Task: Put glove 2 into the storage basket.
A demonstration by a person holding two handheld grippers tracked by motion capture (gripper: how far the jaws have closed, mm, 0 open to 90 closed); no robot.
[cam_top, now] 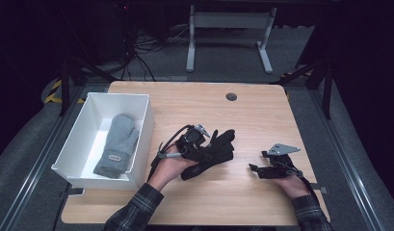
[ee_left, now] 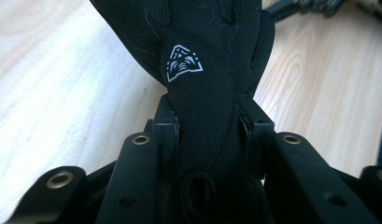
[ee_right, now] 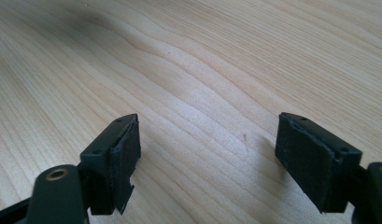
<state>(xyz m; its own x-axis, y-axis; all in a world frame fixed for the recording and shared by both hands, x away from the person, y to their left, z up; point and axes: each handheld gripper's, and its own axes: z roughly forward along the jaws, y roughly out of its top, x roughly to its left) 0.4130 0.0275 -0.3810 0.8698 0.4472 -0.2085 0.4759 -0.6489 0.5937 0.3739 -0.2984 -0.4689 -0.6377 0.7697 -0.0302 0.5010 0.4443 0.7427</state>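
Clamping the black glove [ee_left: 202,93], the left gripper [ee_left: 208,128] holds it while the right gripper [ee_right: 207,158] gapes empty.

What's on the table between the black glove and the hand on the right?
Nothing: bare wood lies between the black glove and the right gripper, seen in the high view.
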